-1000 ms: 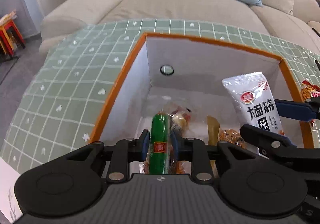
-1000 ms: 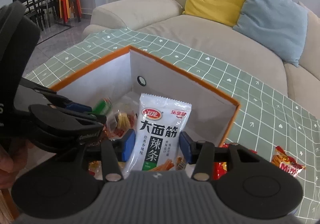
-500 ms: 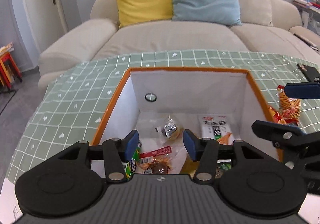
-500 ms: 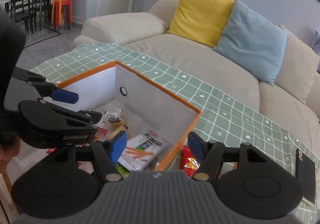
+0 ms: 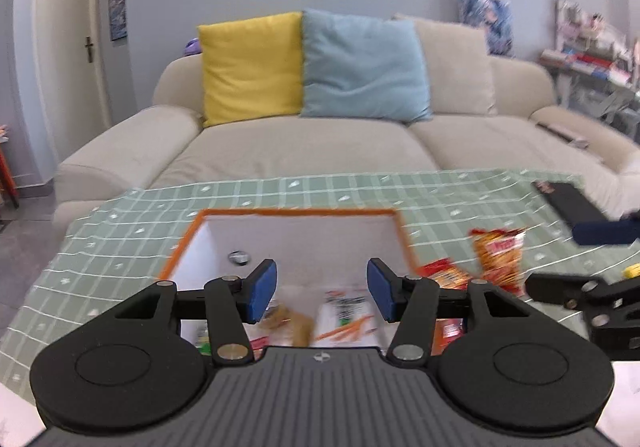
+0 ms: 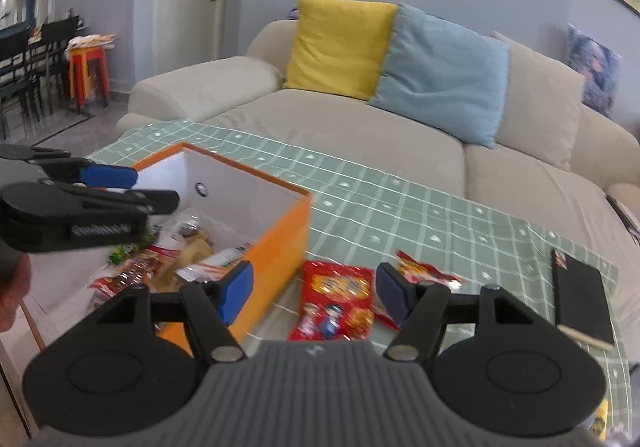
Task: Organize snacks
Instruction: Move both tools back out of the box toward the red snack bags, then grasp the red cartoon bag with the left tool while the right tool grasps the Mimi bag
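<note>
While both grippers hang with fingers spread and empty, the left gripper [image 5: 322, 289] is over the orange box [image 6: 280, 235] of snacks. The right gripper [image 6: 314, 295] is over a red snack bag [image 6: 334, 297] on the bench [image 6: 400, 207]; its writing is too blurry to read.

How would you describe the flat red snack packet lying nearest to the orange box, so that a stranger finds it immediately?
Start at the orange-rimmed white storage box on the green checked tablecloth. Just outside its orange side wall lies the flat red snack packet. Unlike the smaller crinkled red-and-yellow packet beside it, it shows small cartoon figures.
</note>
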`<state>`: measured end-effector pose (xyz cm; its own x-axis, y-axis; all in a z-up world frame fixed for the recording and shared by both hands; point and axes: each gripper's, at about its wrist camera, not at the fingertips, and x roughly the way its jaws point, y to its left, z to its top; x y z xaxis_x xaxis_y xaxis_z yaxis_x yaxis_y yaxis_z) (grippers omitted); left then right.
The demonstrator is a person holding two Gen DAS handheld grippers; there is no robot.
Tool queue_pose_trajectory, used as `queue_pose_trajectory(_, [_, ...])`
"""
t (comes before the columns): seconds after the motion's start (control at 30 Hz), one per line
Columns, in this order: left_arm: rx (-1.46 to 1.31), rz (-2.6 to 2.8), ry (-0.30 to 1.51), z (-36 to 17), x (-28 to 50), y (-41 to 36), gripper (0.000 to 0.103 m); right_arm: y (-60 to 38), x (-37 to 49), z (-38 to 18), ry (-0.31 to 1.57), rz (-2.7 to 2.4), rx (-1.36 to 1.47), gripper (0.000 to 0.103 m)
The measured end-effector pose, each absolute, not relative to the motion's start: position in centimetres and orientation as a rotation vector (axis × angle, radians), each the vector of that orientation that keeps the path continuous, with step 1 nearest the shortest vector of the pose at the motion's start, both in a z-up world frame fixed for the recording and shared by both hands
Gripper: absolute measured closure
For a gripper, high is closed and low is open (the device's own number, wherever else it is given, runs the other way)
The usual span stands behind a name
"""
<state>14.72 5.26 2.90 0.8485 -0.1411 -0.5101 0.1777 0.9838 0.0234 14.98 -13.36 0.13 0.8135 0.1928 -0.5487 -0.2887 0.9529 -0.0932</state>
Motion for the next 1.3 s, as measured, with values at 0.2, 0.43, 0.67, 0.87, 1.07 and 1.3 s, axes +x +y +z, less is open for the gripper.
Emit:
queue_pose_trajectory(0.2, [0.060,-0.260,0.543,3.2,13.9,1.5,0.041,-17.5,14.3,-1.4,0.602,0.190,-0.155,0.037])
queue_pose_trajectory(0.43, [0.120,-0.343,0.628,1.8,14.1,-3.5,0.041,-21.7,15.2,-3.5,0.638,0.096,-0.111,0.037])
queue_pose_trajectory(0.67, [0.165,-0.404,0.737,-0.2,16.1,-6.2,0.035,-25.5,17.7,-4.3,0.711,0.079,0.080,0.034])
queue_pose_trajectory(0.87, [0.254,-0.427,0.820,-0.7,19.3,-7.9,0.031,-26.5,20.9,-4.9,0.768,0.101,0.169,0.034])
queue_pose_trajectory(1.07, [0.158,-0.361,0.893,-1.9,21.7,-9.4,0.027,-26.7,25.1,-6.5,0.820,0.146,0.221,0.034])
queue_pose_trajectory(1.3, [0.080,-0.206,0.942,-4.4,24.2,-10.3,0.025,-26.6,28.5,-8.5,0.858,0.182,0.259,0.034])
